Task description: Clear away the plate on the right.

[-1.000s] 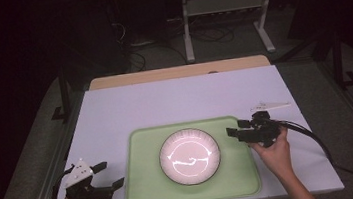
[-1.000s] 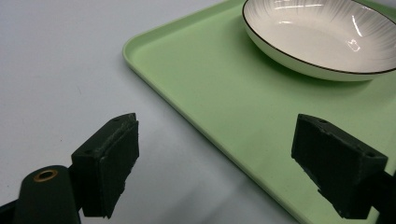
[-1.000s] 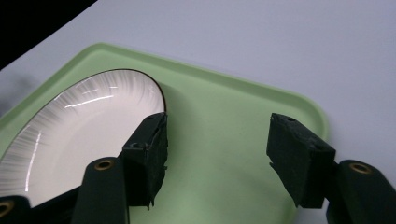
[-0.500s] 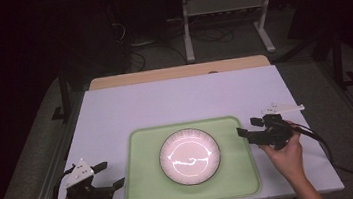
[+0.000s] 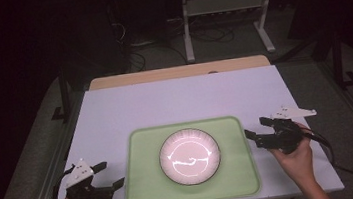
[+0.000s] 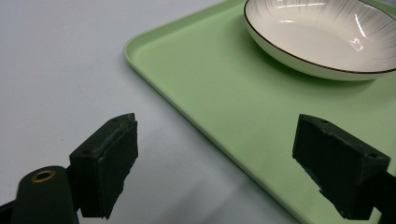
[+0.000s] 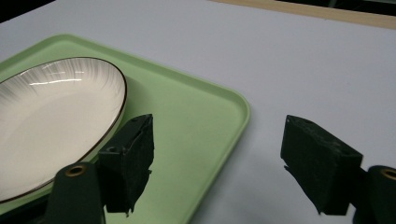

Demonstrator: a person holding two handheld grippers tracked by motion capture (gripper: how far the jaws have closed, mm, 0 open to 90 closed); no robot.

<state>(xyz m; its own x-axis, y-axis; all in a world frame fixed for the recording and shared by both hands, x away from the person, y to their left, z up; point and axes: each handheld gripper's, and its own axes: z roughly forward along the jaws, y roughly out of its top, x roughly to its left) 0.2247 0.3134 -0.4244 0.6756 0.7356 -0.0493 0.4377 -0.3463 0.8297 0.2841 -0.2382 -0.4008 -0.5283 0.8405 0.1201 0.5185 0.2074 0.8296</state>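
Glossy ribbed white bowl (image 5: pixel 190 157), dark-rimmed; smooth green rounded-corner tray (image 5: pixel 144 183).

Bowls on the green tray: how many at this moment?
1. A single white bowl with a dark rim sits empty near the middle of the green tray, between the left gripper and the right gripper. Nothing seems hidden.

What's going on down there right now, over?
Left claw open, beside tray. Right claw open, at tray's right edge. Bowl on tray, untouched. Nothing in the way.
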